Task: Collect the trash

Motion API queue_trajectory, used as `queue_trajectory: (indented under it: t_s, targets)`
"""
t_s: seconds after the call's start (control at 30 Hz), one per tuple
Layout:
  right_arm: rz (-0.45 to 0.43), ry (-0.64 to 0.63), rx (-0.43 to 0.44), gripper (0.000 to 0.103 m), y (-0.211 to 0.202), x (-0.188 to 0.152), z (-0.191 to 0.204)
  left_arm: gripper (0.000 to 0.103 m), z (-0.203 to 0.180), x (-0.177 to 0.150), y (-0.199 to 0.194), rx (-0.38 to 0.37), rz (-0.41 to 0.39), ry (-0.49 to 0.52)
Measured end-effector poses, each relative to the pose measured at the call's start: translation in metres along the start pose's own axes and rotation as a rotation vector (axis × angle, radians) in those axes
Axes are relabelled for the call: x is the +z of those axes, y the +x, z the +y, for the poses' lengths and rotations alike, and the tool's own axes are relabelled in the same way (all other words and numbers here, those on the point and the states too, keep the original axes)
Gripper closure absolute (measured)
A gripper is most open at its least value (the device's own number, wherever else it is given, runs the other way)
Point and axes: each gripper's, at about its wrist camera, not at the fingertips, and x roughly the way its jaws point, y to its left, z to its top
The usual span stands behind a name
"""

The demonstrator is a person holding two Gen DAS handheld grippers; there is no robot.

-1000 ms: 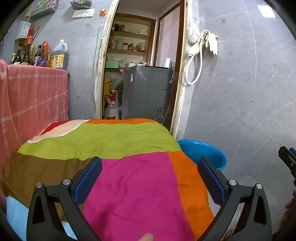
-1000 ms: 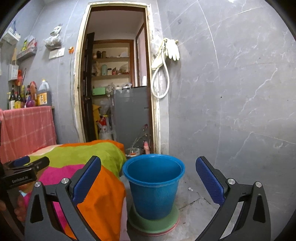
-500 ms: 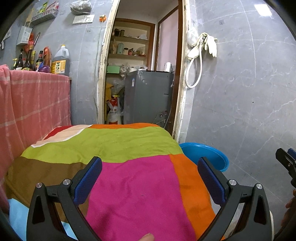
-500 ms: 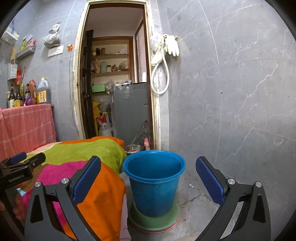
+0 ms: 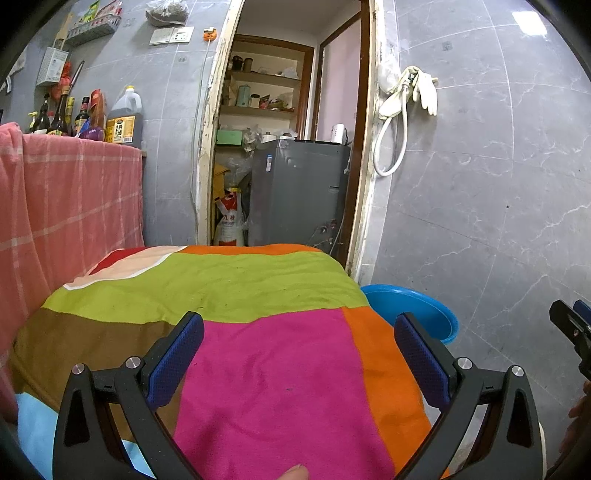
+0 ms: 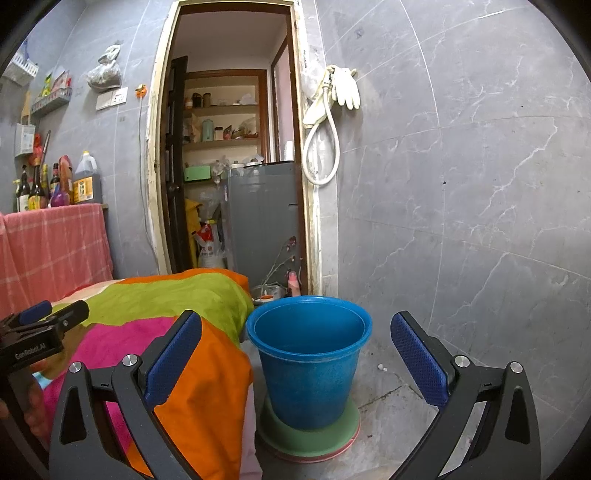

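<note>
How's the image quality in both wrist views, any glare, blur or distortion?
Left wrist view: sharp, fisheye bends the doorframe, ceiling light glares on the wall tile. Right wrist view: sharp too, blue bucket evenly lit, dark vignette at the corners.

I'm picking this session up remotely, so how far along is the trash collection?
Done: nothing that shows; the blue bucket looks empty as far down as the right view reaches. In hand: nothing; the left claw is open over the patchwork blanket, and the right claw is open facing the bucket. Left: no clear trash on the blanket; only a small white scrap lies on the floor beside the bucket.
</note>
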Motion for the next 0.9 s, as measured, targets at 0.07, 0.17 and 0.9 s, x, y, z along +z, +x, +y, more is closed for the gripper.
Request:
queue_trajectory:
  t_s: [0.07,0.17,0.9]
  targets:
    - [-0.001,0.0,-0.001,0.0,0.0,0.0002,-0.0001,0.002,0.0003,0.0004,0.0005,0.0,0.0,0.0]
    - [0.0,-0.001,0.001,0.0,0.0003,0.0004,-0.0009,0.002,0.0002,0.0006,0.0005,0.004,-0.001,0.001]
    - [-0.009,-0.002,-0.001,0.0,0.0004,-0.0006,-0.0018,0.002,0.0017,0.001,-0.0006,0.007,-0.004,-0.002]
